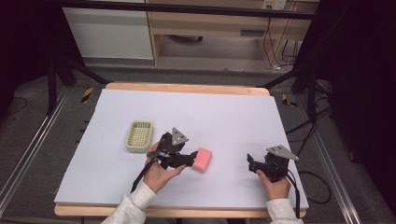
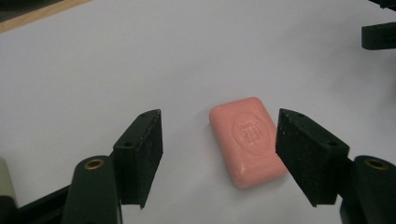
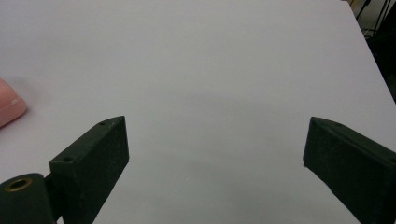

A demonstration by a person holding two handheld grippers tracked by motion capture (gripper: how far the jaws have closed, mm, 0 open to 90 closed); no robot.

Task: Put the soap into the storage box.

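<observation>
The white table [image 1: 187, 116] is carrying everything, with the pale green basket [image 1: 139, 136] sitting left of your hands. Your left gripper [image 2: 219, 140] is spreading its jaws wide around the pink soap [image 2: 247, 140], not touching it. Your right gripper [image 3: 215, 154] is hovering released, well apart.

Soap [image 1: 202, 159] lies right of the basket [image 1: 139, 136], seemingly apart.

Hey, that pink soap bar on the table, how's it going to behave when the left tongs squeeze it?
The pink soap bar looks solid and blocky, so probably stiff, not floppy. Its smooth, rounded edges may make it slippery between the open left tongs. It lies flat on the white table cover, so it will likely slide rather than roll.
</observation>
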